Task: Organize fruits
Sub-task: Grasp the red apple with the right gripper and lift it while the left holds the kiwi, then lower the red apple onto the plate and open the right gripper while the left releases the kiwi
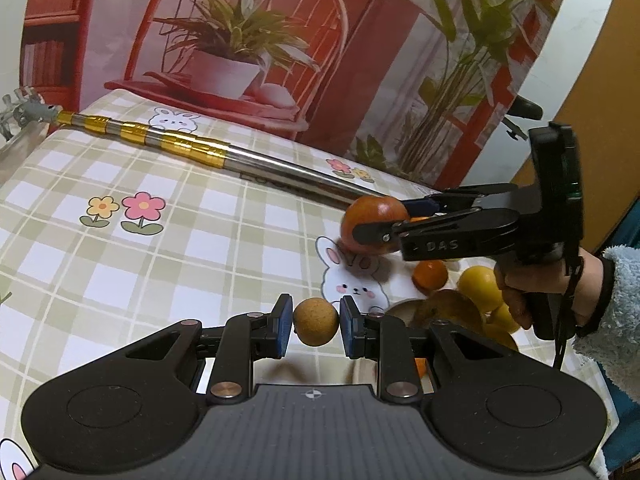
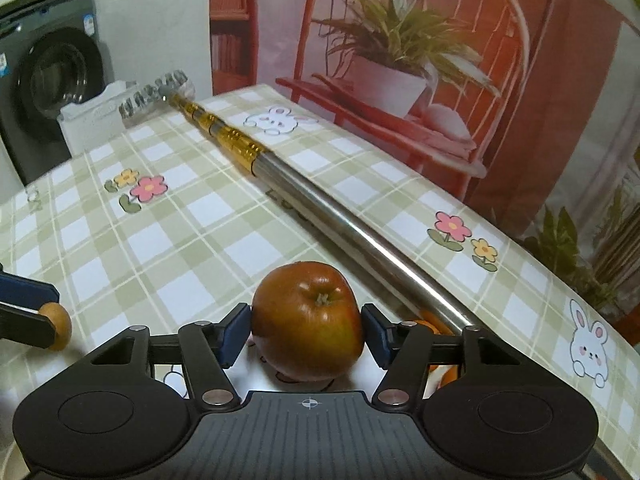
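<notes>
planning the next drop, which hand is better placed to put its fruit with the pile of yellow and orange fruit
Probably right: the right hand-held gripper holds the apple close above the fruit pile; the left hand-held gripper with its small brown fruit sits farther away.

The table (image 2: 168, 240) carries a green-and-white checked cloth printed with flowers and rabbits. A telescopic metal pole (image 2: 320, 208) lies diagonally across the cloth, gold-banded sections toward the far left corner, plain steel shaft toward the near right. A toothed metal head (image 2: 154, 94) terminates its far end at the table edge. Near the right side, a small orange fruit (image 1: 430, 274) and yellow fruits (image 1: 480, 286) are grouped close together; their exact support is unclear.
</notes>
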`<move>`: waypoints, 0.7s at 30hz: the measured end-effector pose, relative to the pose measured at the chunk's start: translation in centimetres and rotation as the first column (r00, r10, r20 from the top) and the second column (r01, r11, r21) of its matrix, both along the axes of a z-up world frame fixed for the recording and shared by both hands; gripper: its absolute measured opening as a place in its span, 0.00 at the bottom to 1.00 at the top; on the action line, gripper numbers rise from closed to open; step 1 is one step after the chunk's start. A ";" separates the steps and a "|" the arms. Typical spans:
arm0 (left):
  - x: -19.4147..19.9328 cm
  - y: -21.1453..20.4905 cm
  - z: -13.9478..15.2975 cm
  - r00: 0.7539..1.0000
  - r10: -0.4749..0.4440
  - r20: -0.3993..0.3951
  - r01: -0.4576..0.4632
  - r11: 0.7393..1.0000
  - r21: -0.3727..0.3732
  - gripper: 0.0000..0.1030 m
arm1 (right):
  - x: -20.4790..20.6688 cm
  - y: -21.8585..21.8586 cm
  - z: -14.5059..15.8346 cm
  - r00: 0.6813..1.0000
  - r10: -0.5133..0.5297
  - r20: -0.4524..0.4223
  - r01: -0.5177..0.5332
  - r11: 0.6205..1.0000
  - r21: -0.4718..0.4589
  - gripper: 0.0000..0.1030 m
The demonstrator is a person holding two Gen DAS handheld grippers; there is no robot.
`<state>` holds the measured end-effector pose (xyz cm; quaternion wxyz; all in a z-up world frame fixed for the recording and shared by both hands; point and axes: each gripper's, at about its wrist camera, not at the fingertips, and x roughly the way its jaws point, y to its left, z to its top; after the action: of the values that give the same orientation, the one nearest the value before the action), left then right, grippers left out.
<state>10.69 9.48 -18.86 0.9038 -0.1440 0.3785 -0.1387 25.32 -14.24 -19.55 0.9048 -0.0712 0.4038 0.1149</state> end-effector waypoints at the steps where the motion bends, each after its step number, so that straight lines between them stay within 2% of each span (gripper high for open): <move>1: -0.1 -0.1 0.1 1.000 -0.006 0.002 0.006 1.000 0.002 0.26 | -0.5 -0.2 0.4 1.000 -0.005 0.014 0.004 1.000 0.010 0.53; 6: -0.5 -1.0 0.4 0.999 -0.039 0.010 0.039 0.999 0.019 0.26 | -3.5 -1.1 2.3 0.998 0.000 0.064 -0.005 0.998 0.068 0.53; 15: -1.1 -1.6 1.1 0.998 -0.057 0.023 0.056 0.998 0.017 0.26 | -6.7 -2.3 3.5 0.994 -0.035 0.104 0.025 0.994 0.102 0.52; 21: -1.6 -1.9 1.4 0.996 -0.081 0.027 0.081 0.997 0.014 0.26 | -9.5 -2.0 5.2 0.988 -0.023 0.155 0.002 0.990 0.138 0.52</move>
<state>9.09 7.58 -17.45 0.9034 -0.1206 0.3726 -0.1745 15.85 -16.28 -14.31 0.9370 -0.0152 0.3234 0.1308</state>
